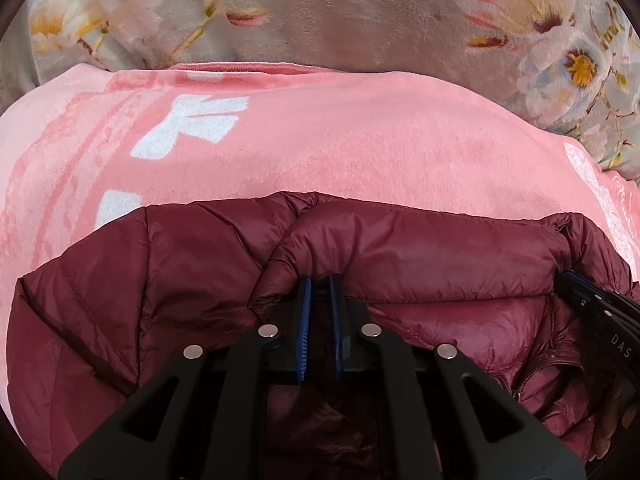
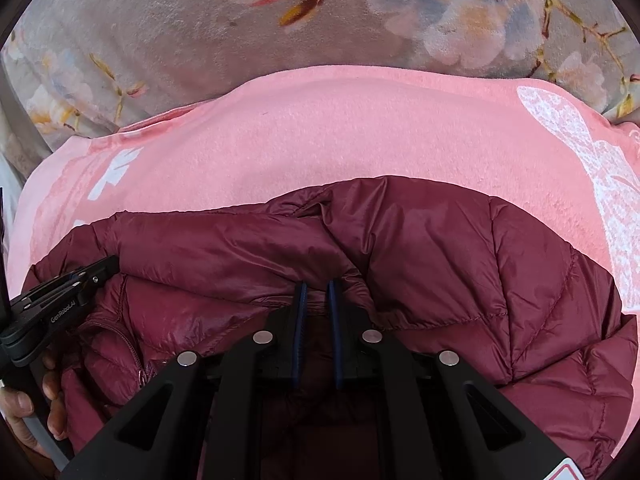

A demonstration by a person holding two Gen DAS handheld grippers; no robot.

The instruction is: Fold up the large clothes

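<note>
On the pink blanket (image 1: 360,140), over a floral cover (image 2: 140,40), lies the maroon puffer jacket (image 1: 160,280), its long axis across both views, zip (image 2: 132,354) between the two tools. Left hand-held gripper (image 1: 320,280) and right hand-held gripper (image 2: 318,284) each have jaws nearly together, pinching a rolled edge of the jacket. Judged light, soft and springy, with a slick shell likely to slip; seams and quilted hems offer the surest hold.
</note>
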